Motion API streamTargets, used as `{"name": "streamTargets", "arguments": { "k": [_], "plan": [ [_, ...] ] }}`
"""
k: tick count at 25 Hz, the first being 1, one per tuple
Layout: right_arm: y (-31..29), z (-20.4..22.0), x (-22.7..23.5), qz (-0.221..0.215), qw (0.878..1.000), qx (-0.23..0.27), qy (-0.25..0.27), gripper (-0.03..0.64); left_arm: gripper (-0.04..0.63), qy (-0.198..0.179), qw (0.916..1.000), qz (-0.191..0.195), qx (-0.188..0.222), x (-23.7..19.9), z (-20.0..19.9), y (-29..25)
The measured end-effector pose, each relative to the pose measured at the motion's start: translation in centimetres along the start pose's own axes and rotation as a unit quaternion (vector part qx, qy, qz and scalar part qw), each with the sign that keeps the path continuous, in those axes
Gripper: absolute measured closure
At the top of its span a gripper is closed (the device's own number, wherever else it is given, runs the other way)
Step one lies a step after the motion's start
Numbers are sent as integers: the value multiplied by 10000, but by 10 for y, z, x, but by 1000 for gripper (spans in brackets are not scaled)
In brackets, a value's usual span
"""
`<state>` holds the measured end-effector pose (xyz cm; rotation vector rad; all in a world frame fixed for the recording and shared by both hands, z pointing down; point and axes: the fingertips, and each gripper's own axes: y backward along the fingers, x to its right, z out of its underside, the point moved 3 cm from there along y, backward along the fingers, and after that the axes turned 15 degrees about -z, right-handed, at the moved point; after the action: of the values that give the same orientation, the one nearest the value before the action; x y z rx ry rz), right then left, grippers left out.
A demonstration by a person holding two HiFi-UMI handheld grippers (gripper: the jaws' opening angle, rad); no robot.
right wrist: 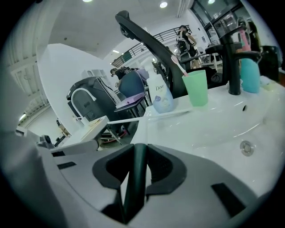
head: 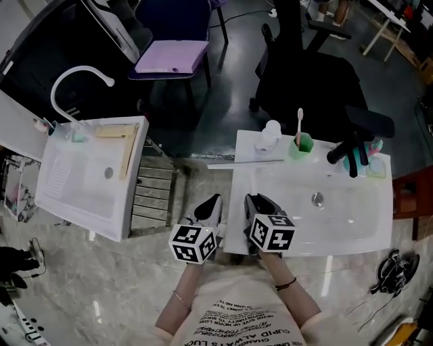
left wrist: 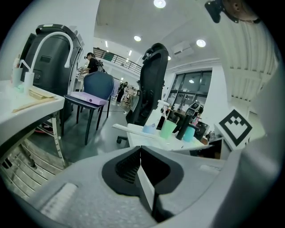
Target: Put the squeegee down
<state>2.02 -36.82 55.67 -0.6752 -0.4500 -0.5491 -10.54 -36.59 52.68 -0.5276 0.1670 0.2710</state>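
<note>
L gripper [head: 214, 201], R gripper [head: 253, 201]: jaws pressed together, nothing pinched. Squeegee [head: 245, 162], prob. long white bar upper centre on sink [head: 379, 223] ledge: light, stiff, slick. You grab mid-bar.

marble floor [head: 101, 284], black chair [head: 304, 81], ceiling lights [left wrist: 159, 3]

The sink basin [head: 352, 216] is glossy, smooth, ceramic-looking white; its drain [head: 317, 199] is shiny metal. The faucet [head: 353, 153] is matt black. The green cup [head: 302, 146] is smooth plastic. The floor [head: 101, 290] is polished, marble-patterned stone. The left gripper [left wrist: 140, 147] has matt grey plastic shells and ribbed black pads.
</note>
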Motion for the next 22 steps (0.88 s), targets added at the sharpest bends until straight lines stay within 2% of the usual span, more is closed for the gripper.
{"name": "streamTargets", "arguments": {
  "k": [9, 22],
  "plan": [
    [-6, 11, 4, 210, 9992, -279, 195, 520, 572, 7, 9999, 81, -142, 2, 8, -5],
    [-9, 17, 5, 285, 9987, -377, 186, 520, 572, 17, 9993, 210, -307, 6, 18, -8]
  ]
}}
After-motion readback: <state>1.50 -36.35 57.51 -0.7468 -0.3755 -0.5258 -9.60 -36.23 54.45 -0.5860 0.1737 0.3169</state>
